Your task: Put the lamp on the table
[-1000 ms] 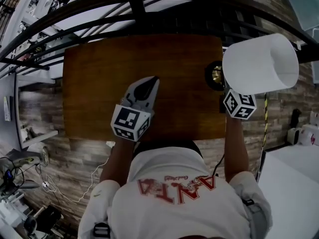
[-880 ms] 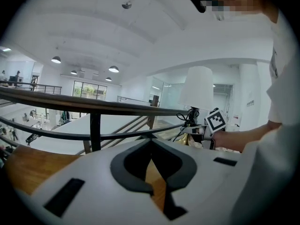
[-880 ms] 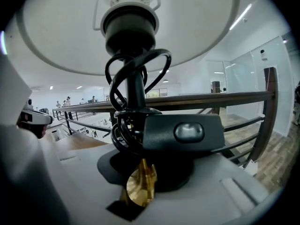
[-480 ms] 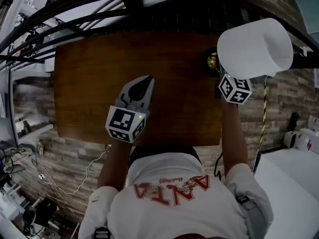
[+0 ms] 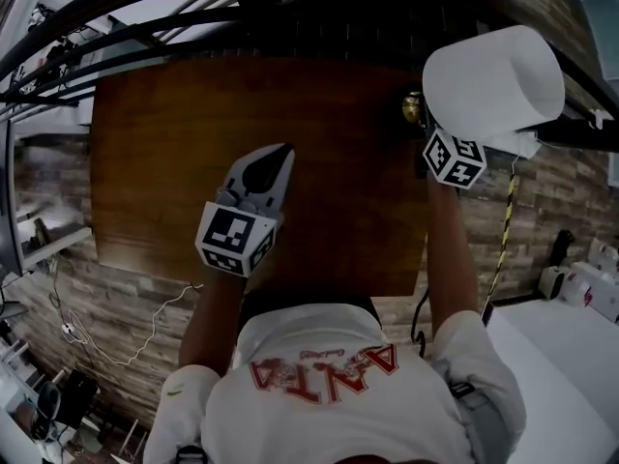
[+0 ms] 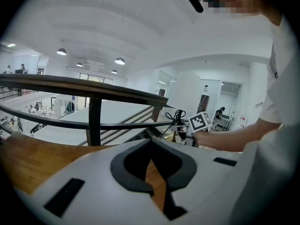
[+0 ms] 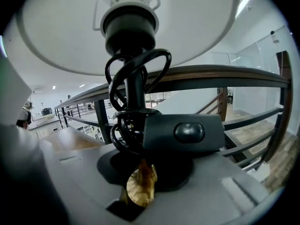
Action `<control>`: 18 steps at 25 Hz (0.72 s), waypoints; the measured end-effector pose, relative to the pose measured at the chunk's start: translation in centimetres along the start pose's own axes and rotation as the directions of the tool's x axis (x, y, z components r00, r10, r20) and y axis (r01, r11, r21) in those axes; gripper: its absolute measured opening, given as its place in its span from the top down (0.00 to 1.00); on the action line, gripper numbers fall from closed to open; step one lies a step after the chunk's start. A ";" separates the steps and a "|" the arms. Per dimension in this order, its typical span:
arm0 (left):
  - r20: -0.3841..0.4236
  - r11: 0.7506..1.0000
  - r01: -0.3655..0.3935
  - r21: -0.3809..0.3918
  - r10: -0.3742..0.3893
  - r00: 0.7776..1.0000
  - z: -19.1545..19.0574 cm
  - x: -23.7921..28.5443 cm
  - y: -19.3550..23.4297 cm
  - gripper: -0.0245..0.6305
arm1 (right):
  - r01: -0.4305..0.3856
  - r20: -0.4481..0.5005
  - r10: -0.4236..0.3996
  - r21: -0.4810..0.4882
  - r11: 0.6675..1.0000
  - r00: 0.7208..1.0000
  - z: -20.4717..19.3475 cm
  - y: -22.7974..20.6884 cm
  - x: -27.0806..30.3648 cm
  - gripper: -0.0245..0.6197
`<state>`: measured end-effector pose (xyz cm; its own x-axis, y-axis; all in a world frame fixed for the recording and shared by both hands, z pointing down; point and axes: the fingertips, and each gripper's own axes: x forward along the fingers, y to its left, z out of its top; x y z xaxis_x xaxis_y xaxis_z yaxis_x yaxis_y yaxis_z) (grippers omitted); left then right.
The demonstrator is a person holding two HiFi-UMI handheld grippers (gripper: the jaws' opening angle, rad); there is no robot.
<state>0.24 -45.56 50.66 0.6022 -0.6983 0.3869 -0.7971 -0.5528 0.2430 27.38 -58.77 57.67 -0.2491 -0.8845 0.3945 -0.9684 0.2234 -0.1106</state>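
Note:
The lamp has a white shade [image 5: 493,77], a brass stem and foot [image 5: 413,107] and a black cord with a switch [image 7: 180,132] coiled round the stem. It leans over the far right corner of the brown wooden table [image 5: 174,153]. My right gripper [image 5: 440,148] is shut on the brass stem [image 7: 140,179] just under the shade [image 7: 61,36]. Whether the foot touches the table is hidden. My left gripper [image 5: 266,167] hovers over the table's middle, jaws closed together [image 6: 150,144] with nothing in them.
A dark metal railing [image 5: 193,22] runs along the table's far side, with a drop beyond it. The floor around is wood-look planks [image 5: 126,298]. A white cable [image 5: 126,351] lies on the floor at the left, and a white surface [image 5: 571,375] stands at the lower right.
My right gripper has carried the lamp a little farther toward the table's far edge. The left gripper has stayed over the middle of the table.

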 end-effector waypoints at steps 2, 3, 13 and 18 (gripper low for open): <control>-0.013 1.000 -0.005 -0.005 0.005 1.000 -0.4 0.4 0.4 0.95 | -0.001 -0.006 0.001 0.010 1.000 1.000 -0.8 -0.5 1.3 0.83; -0.019 1.000 -0.011 -0.008 0.010 1.000 -0.6 0.5 0.6 0.95 | -0.004 -0.006 0.004 0.013 1.000 1.000 -0.9 -0.5 1.8 0.83; -0.015 0.999 -0.018 -0.027 0.017 1.000 -1.2 0.2 0.3 0.95 | -0.031 -0.009 0.031 -0.020 0.999 0.999 -1.6 -0.2 3.5 0.83; -0.020 1.000 -0.017 -0.023 0.016 1.000 -1.4 0.1 0.4 0.95 | -0.030 -0.003 0.030 -0.026 0.999 1.000 -2.3 -0.2 3.7 0.83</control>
<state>-0.12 -45.22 52.05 0.5881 -0.6982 0.4081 -0.8079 -0.5302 0.2572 26.66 -61.16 61.24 -0.2779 -0.8760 0.3942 -0.9605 0.2603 -0.0985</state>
